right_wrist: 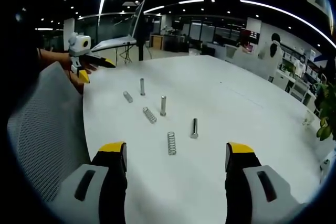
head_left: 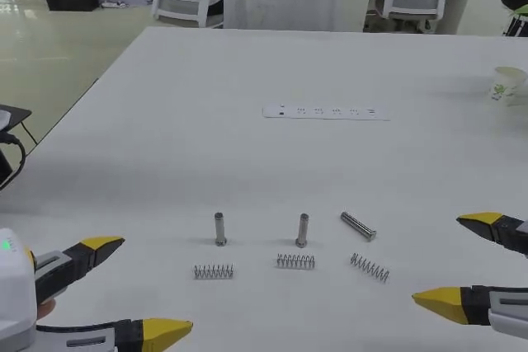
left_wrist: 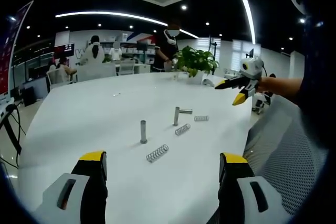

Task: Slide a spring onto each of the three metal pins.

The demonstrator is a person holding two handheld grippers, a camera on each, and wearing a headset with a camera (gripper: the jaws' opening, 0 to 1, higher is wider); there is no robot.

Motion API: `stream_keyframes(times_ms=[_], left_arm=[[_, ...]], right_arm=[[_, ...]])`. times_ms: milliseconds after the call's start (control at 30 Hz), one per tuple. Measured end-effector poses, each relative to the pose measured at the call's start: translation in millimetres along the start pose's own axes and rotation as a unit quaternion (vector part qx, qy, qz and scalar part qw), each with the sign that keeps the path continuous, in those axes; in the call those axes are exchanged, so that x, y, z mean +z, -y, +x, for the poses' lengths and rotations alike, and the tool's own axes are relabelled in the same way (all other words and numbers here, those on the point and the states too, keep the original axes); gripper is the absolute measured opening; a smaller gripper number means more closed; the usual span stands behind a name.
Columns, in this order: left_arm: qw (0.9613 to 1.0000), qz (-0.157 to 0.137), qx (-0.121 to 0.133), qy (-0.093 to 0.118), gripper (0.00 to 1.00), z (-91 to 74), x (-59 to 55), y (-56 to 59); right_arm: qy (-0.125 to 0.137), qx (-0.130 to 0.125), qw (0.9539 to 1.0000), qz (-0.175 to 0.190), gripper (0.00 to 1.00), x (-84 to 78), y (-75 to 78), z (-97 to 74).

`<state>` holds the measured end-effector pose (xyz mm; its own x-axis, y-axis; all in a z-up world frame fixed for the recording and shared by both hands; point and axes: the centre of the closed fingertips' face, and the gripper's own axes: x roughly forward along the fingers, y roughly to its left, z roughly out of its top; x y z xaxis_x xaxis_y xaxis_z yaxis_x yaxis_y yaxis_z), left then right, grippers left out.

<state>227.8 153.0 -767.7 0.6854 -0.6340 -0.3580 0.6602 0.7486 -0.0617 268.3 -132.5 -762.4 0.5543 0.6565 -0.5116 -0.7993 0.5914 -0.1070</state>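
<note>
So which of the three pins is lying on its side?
The rightmost pin in the head view; the left pin and the middle pin stand upright.

At the lower left of the head view, the left gripper [head_left: 148, 286] has black jaws with yellow tips and a white body with a small green light. The right gripper [head_left: 440, 258], at the lower right, has the same yellow tips on grey jaws.

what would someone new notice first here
Three metal pins stand out near the white table's front edge: the left pin and middle pin upright, the right pin on its side. Before them lie the left spring, middle spring and right spring, all loose. The yellow-tipped left gripper and right gripper, both open, flank them.
</note>
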Motion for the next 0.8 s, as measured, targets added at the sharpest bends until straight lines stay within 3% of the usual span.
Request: stream_keyframes(times_ms=[800], left_arm=[[1.0000, -0.005, 0.003, -0.001, 0.85, 0.8, -1.5, -1.2]], right_arm=[[-0.004, 0.005, 1.0000, -0.003, 0.76, 0.6, 0.4, 3.5]])
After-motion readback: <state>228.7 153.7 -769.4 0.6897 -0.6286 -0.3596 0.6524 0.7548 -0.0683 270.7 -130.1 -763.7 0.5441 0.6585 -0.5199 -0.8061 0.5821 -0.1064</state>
